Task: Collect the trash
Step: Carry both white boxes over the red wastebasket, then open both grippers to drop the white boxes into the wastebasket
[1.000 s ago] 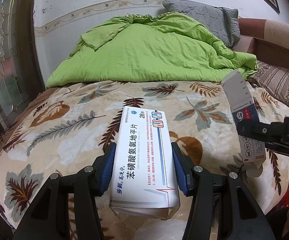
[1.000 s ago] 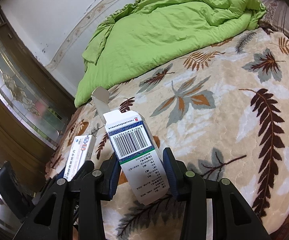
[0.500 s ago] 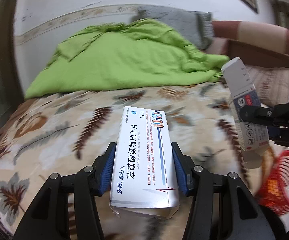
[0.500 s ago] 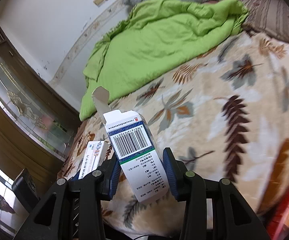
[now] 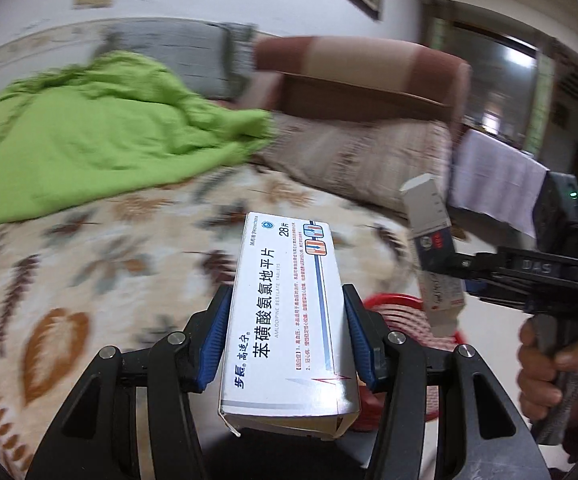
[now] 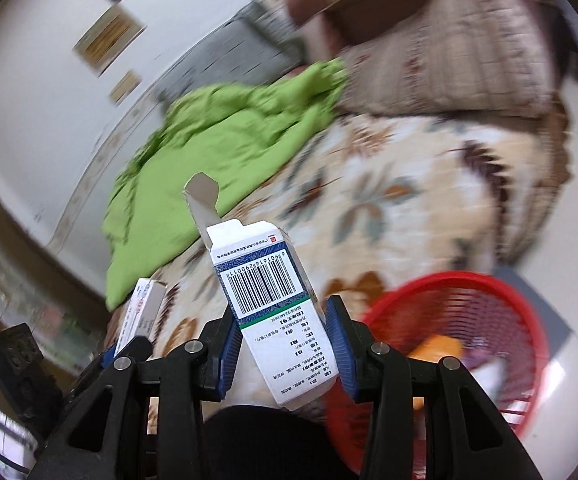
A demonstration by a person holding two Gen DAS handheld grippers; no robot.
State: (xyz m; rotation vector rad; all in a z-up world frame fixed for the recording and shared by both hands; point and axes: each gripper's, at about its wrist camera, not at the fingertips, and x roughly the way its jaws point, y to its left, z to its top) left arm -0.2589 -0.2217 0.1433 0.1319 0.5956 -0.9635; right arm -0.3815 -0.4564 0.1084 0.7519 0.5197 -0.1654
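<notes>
My left gripper (image 5: 287,338) is shut on a white medicine box (image 5: 289,312) with blue Chinese print, held lengthwise between the blue pads. My right gripper (image 6: 281,344) is shut on an open white carton (image 6: 267,300) with a barcode and a raised flap. In the left wrist view the right gripper (image 5: 461,276) holds that carton (image 5: 433,252) above a red mesh basket (image 5: 405,312). In the right wrist view the basket (image 6: 461,320) sits low at right with trash inside, and the left box (image 6: 141,312) shows at lower left.
A bed with a leaf-patterned cover (image 5: 89,264), a green quilt (image 5: 89,140), a grey pillow (image 5: 193,56) and a striped pillow (image 6: 449,56). A brown headboard (image 5: 369,72) stands behind. The basket stands on pale floor (image 6: 569,272) beside the bed.
Both grippers have swung right, away from the bed, still holding their boxes. The red basket has come into view below and to the right. The view is motion-blurred.
</notes>
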